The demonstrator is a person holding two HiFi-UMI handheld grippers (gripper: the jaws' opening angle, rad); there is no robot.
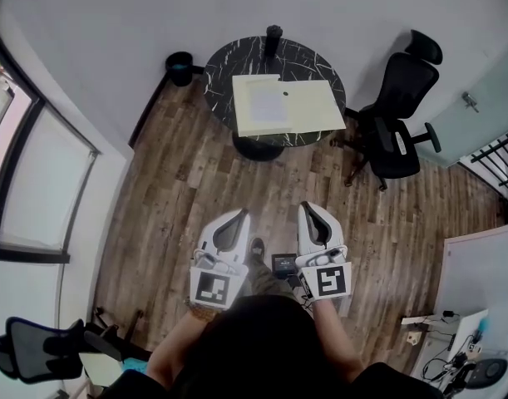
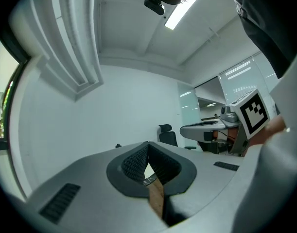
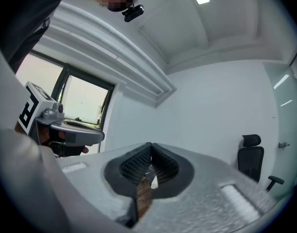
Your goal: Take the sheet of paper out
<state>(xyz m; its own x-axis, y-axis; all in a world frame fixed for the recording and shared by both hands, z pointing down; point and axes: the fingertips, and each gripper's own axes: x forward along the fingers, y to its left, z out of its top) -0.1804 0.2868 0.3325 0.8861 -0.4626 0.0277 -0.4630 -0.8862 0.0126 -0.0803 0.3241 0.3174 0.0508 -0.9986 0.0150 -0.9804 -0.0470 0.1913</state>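
Note:
A pale yellow folder [image 1: 312, 106] lies open on the round black marble table [image 1: 220, 77] across the room, with a white sheet of paper [image 1: 266, 102] on its left half. Both grippers are held close to the person's body, side by side and level, far short of the table. The left gripper [image 1: 238, 215] is shut, its jaws meeting tip to tip [image 2: 148, 144] with nothing between them. Beside it, the right gripper [image 1: 307, 209] is shut and empty as well [image 3: 150, 145].
A black cylinder [image 1: 273, 36] stands at the table's far edge. A black office chair [image 1: 399, 123] sits right of the table and a black bin [image 1: 180, 66] left of it. A white desk [image 1: 478, 273] fills the right side. Wooden floor lies between me and the table.

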